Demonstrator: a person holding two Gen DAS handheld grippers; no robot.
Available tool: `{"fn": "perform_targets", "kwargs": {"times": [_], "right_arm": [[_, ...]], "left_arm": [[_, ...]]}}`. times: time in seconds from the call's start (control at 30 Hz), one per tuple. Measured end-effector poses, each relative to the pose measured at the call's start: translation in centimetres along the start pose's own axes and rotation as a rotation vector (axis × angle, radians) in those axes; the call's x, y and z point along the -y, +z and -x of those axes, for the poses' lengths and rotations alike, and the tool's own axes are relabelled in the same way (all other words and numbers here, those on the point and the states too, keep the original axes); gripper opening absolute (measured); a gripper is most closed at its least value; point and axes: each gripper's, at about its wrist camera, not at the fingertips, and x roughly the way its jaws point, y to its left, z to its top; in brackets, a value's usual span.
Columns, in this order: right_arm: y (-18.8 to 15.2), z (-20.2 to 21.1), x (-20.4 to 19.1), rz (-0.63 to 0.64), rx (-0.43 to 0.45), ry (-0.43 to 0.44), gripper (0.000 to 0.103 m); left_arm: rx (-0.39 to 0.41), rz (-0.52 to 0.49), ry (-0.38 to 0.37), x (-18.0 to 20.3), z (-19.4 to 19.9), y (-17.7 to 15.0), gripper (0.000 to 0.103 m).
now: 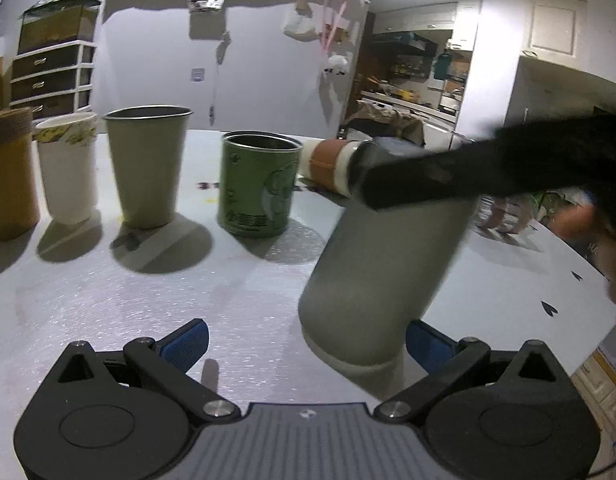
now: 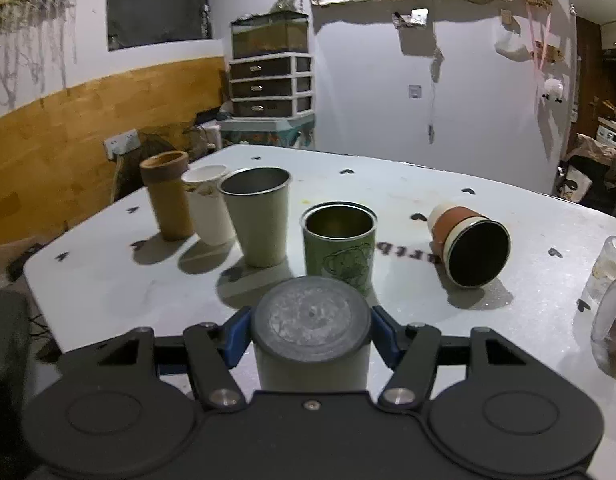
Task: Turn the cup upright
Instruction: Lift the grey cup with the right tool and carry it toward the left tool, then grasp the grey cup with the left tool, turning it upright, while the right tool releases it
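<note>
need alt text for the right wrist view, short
The right gripper clamps a grey metal cup between its blue fingers, base towards the camera. Beyond it on the white table, four cups stand upright in a row, and a brown-sleeved paper cup lies on its side.

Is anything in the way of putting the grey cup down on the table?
Nothing visible. The right gripper holds the grey cup bottom-up, tilted over bare table. The green can stands just behind it, so set it down short of that.
</note>
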Motion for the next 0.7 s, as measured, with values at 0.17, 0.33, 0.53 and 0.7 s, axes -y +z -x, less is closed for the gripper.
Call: {"fn": "perform_targets", "kwargs": {"times": [0.17,0.33,0.53,0.7], "right_arm": [[-1.9,2.6,-0.2,0.011,0.036,-0.011,0.063],[-4.6,4.0,0.8,-0.051,0.008,-0.023,0.063],[-7.4,3.3,1.5,-0.114,-0.058,-0.044,0.063],[-8.3,3.2,1.8,-0.148,-0.033,-0.037,0.063]], "left_arm": [[0.003,0.032,0.040,-0.9,0.1,0.0,0.103],[0.032,0.113,0.059,-2.3,0.7,0.4,0.103],[0.011,0.291,-0.103,-4.0,1.1,1.6,0.102],[-0.127,0.463,-0.303,-4.0,-1.0,2.5,0.094]]}}
